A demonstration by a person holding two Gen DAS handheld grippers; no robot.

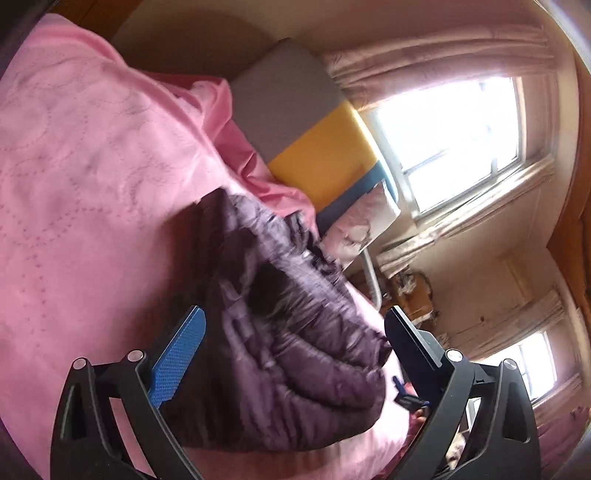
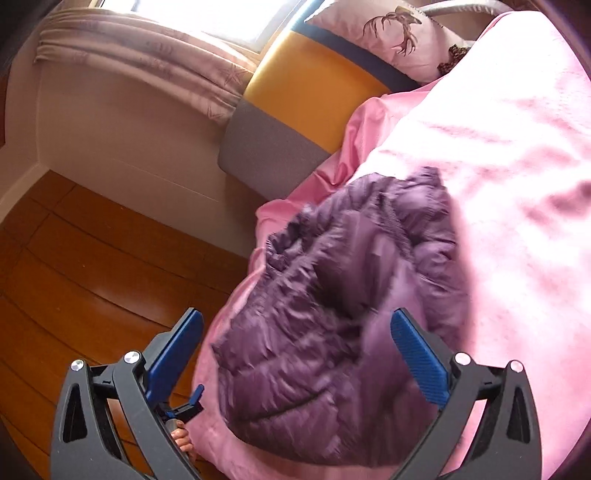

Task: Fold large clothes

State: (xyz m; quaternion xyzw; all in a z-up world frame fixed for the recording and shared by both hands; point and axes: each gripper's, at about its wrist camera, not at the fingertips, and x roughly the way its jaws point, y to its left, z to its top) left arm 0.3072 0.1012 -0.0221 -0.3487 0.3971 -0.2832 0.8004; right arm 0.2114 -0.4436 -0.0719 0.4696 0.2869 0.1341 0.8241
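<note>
A dark purple quilted puffer jacket (image 1: pixel 291 325) lies bunched on the pink quilt (image 1: pixel 92 166) near the bed's edge. It also shows in the right wrist view (image 2: pixel 332 314), crumpled, on the quilt (image 2: pixel 517 184). My left gripper (image 1: pixel 295 325) is open, its blue pads wide apart above the jacket, holding nothing. My right gripper (image 2: pixel 295 328) is open too, hovering over the jacket's lower part. The other gripper's tip (image 2: pixel 192 402) and a hand show at the lower left of the right wrist view.
A grey, yellow and blue headboard cushion (image 2: pixel 303 103) stands at the bed's end, with a deer-print pillow (image 2: pixel 391 33) beside it. Wooden floor (image 2: pixel 74 277) lies left of the bed. Curtained windows (image 1: pixel 454 140) line the wall.
</note>
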